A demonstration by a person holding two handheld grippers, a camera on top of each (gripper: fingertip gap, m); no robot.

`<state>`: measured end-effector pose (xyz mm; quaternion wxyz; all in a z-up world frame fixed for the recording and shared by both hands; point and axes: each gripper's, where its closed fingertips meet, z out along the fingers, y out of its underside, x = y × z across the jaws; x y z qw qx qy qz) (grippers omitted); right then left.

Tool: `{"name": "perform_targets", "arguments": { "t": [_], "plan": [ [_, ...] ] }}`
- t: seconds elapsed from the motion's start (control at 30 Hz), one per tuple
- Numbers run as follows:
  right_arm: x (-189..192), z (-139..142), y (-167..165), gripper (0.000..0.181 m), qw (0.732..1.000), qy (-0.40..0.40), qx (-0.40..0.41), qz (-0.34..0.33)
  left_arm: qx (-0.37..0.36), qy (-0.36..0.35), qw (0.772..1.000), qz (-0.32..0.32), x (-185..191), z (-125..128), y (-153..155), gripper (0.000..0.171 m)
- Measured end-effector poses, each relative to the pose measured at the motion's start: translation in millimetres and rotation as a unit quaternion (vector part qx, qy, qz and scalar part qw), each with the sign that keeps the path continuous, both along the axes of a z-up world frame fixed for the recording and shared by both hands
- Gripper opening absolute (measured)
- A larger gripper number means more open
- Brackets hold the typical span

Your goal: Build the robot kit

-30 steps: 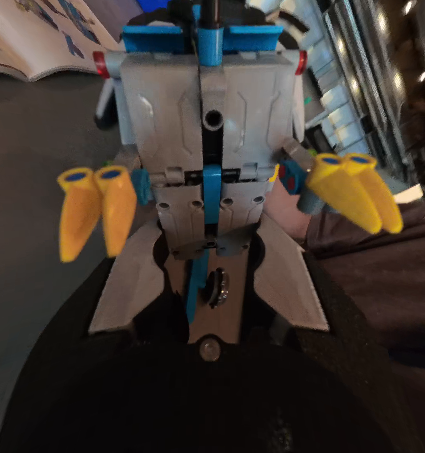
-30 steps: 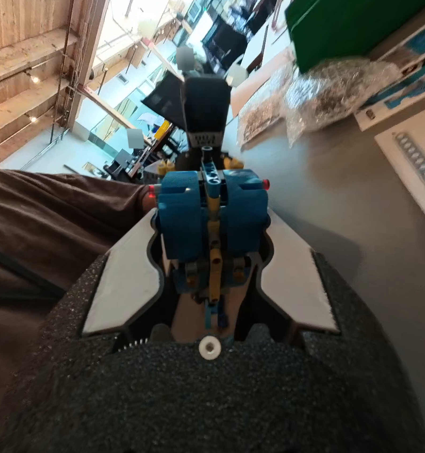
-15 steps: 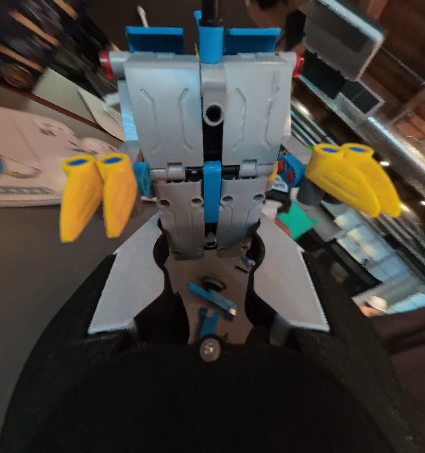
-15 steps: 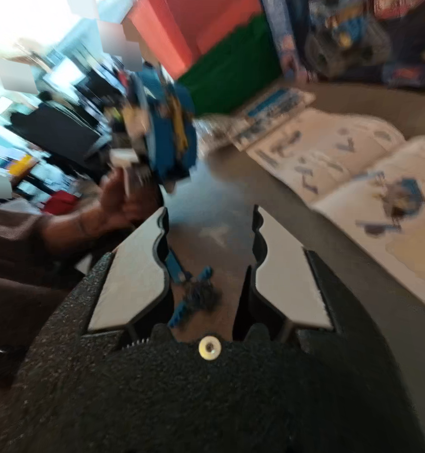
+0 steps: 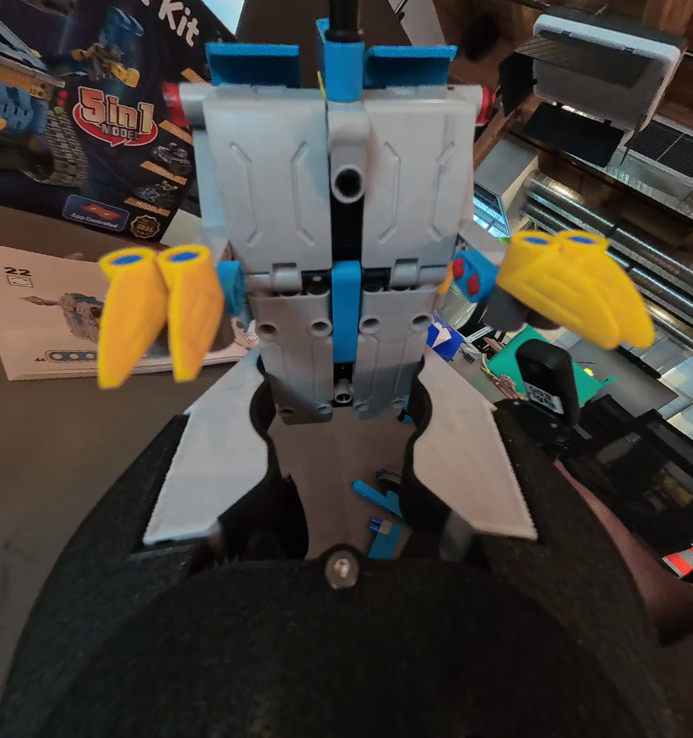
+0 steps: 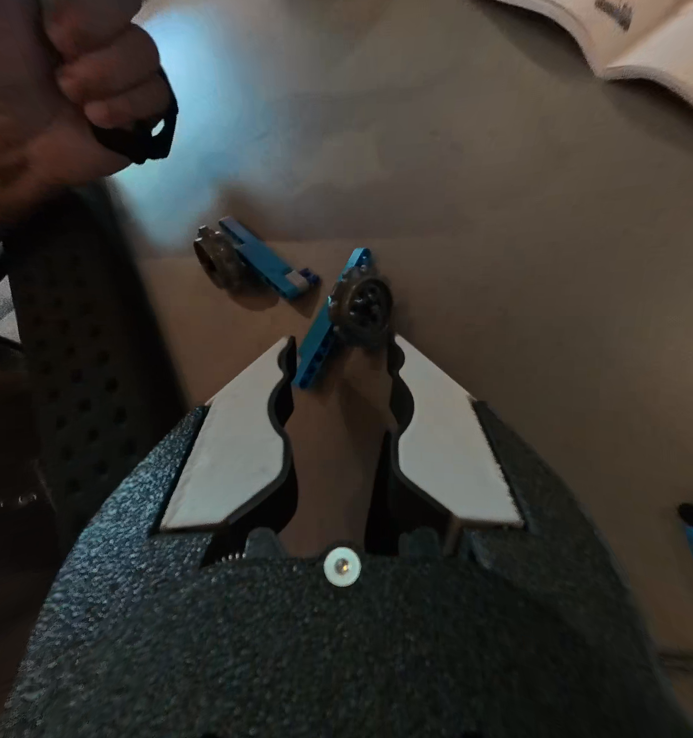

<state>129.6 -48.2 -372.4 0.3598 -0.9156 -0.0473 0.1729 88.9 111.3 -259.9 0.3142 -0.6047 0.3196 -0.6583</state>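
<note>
The right gripper (image 6: 341, 351) has come down to a blue beam with gear (image 6: 347, 315), its jaws released. The left gripper (image 5: 339, 383) grasps the grey model (image 5: 337, 207)

I think I am in a big open workroom or office, the kind inside an old factory building. High up I see shiny metal air pipes (image 5: 616, 239) and a grey air box (image 5: 600, 52) hanging by wooden beams. Far below the desk (image 5: 49, 439) there are more work spots with a green mat (image 5: 508, 371) and dark gear. On the desk sits a colourful toy kit box (image 5: 97, 131) and an open building booklet (image 5: 37, 315) with step pictures. Loose blue beams (image 6: 265, 259) and dark gear wheels (image 6: 361, 307) lie about, so people build toy models here.
</note>
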Motion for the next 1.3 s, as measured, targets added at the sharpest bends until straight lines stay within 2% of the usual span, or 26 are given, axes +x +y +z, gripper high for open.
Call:
{"name": "perform_targets", "arguments": {
  "t": [0.1,0.23,0.27,0.3,0.4,0.47,0.53,0.63,0.73,0.8,0.9,1.0,1.1,1.17,1.23,1.27,1.3],
  "plan": [
    [-8.5,3.9,-16.2,0.037,0.997,-0.045,0.015,0.066,-0.010,0.002,1.000,-0.006,0.4,-3.3,0.1,0.066],
    [-21.1,-10.6,-29.5,0.038,0.985,-0.082,0.008,0.149,-0.018,0.003,1.000,-0.005,0.2,-5.8,3.9,0.066],
    [-22.6,-12.5,-31.4,0.043,0.980,-0.099,0.012,0.170,-0.018,0.003,1.000,-0.004,-0.1,-6.3,5.0,0.066],
    [-21.7,-10.4,-33.0,0.046,0.971,-0.132,0.031,0.195,-0.017,0.004,1.000,-0.002,-0.5,-6.7,6.0,0.066],
    [-4.2,9.3,-31.5,0.041,0.925,-0.260,0.114,0.253,-0.017,0.003,1.000,-0.001,-2.3,-6.7,6.9,0.066],
    [5.3,11.2,-30.7,0.054,0.895,-0.310,0.111,0.300,-0.017,0.000,1.000,-0.001,-3.0,-5.8,7.3,0.066],
    [8.7,10.3,-25.6,0.058,0.845,-0.375,0.142,0.353,-0.020,-0.002,1.000,-0.002,-2.7,-5.8,7.3,0.066],
    [8.8,4.3,-20.9,0.050,0.744,-0.471,0.202,0.429,-0.016,0.005,1.000,-0.002,-1.4,-8.9,7.5,0.066],
    [6.6,0.4,-14.1,0.042,0.655,-0.527,0.250,0.481,-0.010,0.008,1.000,0.000,-1.7,-9.9,7.9,0.066],
    [2.1,-6.5,-16.3,0.031,0.610,-0.536,0.257,0.524,-0.009,0.006,1.000,0.003,-2.2,-9.1,9.3,0.066],
    [-3.6,-4.6,-13.0,0.037,0.561,-0.551,0.269,0.556,-0.012,0.006,1.000,0.009,-3.0,-9.5,12.7,0.066],
    [-11.5,-2.1,-10.7,0.046,0.550,-0.540,0.261,0.581,-0.022,0.001,1.000,0.006,-2.9,-9.5,13.5,0.066],
    [-18.4,-4.2,-11.9,0.047,0.546,-0.521,0.236,0.612,-0.021,0.003,1.000,0.003,-2.1,-10.1,12.2,0.066],
    [-22.9,-7.8,-13.0,0.039,0.540,-0.509,0.224,0.631,-0.015,0.003,1.000,0.001,-2.2,-9.0,10.2,0.066],
    [-22.0,-7.3,-8.6,0.032,0.555,-0.496,0.208,0.634,-0.007,0.003,1.000,0.000,-2.4,-7.6,8.3,0.066],
    [-17.3,-10.2,-4.8,0.021,0.564,-0.498,0.188,0.631,-0.003,0.003,1.000,-0.001,-2.5,-6.9,7.1,0.066],
    [-13.8,-13.9,-3.0,0.021,0.573,-0.498,0.170,0.629,-0.001,0.003,1.000,-0.004,-2.4,-6.5,5.6,0.066]
  ]
}}
